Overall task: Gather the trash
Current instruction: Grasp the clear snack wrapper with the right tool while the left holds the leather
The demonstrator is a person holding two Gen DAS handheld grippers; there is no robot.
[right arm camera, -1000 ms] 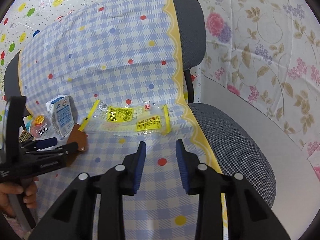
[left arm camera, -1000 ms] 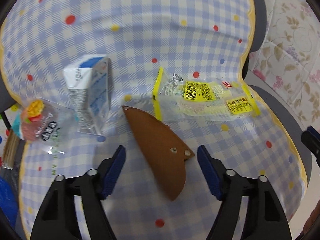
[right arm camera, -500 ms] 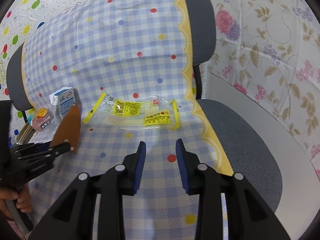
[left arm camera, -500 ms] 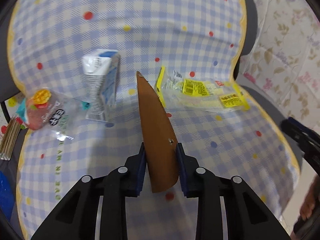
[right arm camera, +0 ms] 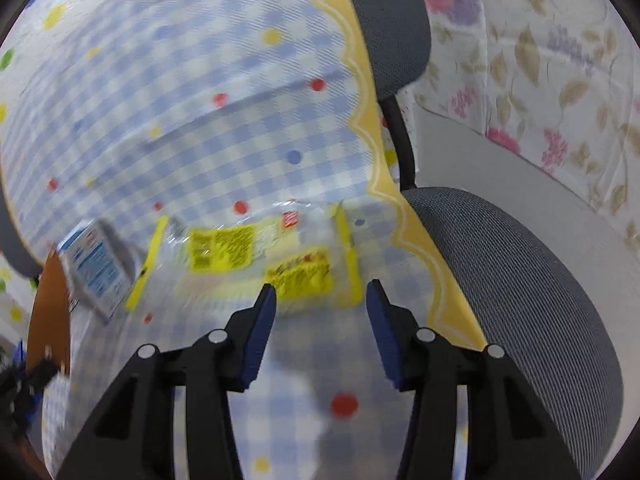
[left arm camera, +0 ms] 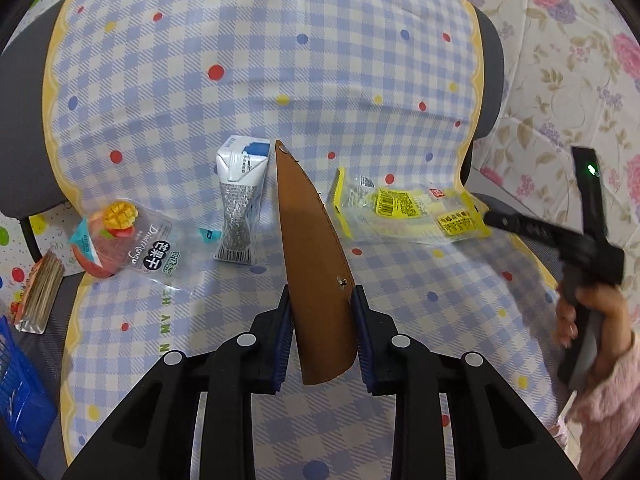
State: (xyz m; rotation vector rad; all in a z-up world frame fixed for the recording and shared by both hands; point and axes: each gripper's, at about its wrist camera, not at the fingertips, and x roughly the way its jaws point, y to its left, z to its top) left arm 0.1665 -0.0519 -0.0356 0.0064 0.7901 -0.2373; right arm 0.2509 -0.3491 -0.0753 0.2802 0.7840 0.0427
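Note:
My left gripper (left arm camera: 320, 300) is shut on a brown pointed leather piece (left arm camera: 310, 248) and holds it upright above the checked cloth. A white and blue carton (left arm camera: 240, 204) and a mango snack packet (left arm camera: 120, 240) lie to its left. A clear wrapper with yellow labels (left arm camera: 404, 210) lies to its right. My right gripper (right arm camera: 320, 300) is open, its fingers just in front of that wrapper (right arm camera: 256, 256). The right gripper also shows in the left wrist view (left arm camera: 496, 222), by the wrapper's right end.
The checked cloth (left arm camera: 280, 60) covers a grey office chair (right arm camera: 520, 280). A blue basket (left arm camera: 16, 392) and a striped packet (left arm camera: 40, 292) sit at the far left. A floral cloth (right arm camera: 540, 60) hangs behind the chair.
My left gripper has lifted the brown piece higher and pulled back. My right gripper has opened and moved in close to the yellow-labelled wrapper.

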